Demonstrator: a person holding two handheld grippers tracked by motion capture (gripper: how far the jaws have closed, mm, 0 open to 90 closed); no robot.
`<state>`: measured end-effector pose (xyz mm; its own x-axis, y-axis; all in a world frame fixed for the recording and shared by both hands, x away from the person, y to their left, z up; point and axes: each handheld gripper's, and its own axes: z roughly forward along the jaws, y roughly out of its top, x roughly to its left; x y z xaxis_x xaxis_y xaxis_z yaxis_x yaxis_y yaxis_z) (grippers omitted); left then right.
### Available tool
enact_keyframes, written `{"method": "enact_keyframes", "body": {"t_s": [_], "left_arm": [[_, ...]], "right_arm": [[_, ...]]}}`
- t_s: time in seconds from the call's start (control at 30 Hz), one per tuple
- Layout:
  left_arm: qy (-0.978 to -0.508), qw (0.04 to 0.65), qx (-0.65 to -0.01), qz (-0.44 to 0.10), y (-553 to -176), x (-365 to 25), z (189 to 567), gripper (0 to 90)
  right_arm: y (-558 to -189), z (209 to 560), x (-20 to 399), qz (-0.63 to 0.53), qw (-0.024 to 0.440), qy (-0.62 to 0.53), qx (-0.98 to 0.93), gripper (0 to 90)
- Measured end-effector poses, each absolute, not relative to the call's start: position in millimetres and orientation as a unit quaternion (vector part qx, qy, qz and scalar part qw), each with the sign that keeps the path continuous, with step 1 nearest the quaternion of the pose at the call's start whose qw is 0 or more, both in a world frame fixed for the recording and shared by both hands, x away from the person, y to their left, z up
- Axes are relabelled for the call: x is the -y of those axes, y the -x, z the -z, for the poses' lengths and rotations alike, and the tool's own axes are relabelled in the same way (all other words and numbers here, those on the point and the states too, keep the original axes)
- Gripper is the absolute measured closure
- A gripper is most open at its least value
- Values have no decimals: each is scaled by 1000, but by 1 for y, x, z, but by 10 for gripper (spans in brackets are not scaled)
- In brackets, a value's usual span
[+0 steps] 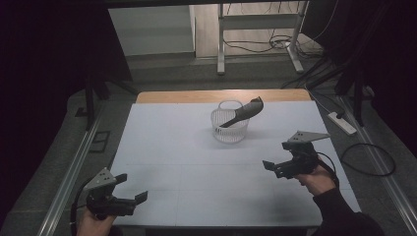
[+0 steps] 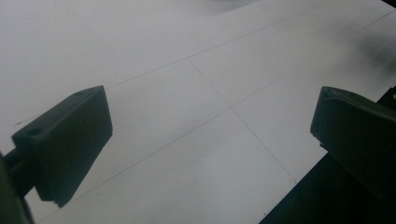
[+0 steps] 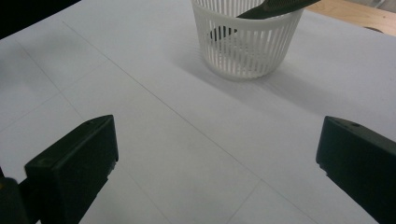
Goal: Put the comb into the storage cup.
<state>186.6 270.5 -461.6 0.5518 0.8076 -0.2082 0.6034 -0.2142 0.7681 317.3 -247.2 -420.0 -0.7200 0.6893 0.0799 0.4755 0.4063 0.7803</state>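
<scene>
White slatted plastic makes up the one basket (image 1: 230,129) standing on the table (image 1: 172,152) toward its far middle, well ahead of both my hands. One dark, long tool (image 1: 244,112) lies tilted in it: its narrow end is down inside the basket, and its broader end rises over the rim, pointing up toward the far right. I cannot make out what kind of tool it is; in the right gripper view its top is cut off by the edge. My left hand-held gripper (image 1: 132,188) hovers at the near left corner, jaws spread wide on nothing. My right hand-held gripper (image 1: 278,157) sits near right, jaws likewise apart, facing the basket.
</scene>
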Motion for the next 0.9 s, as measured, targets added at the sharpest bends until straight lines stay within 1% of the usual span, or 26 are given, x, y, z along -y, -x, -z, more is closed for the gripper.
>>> {"method": "enact_keyframes", "body": {"t_s": [0.9], "left_arm": [[-770, 428, -459, -118, -187, -270, 462, 0]], "right_arm": [[-286, 422, 278, -406, 141, -380, -819, 0]]}}
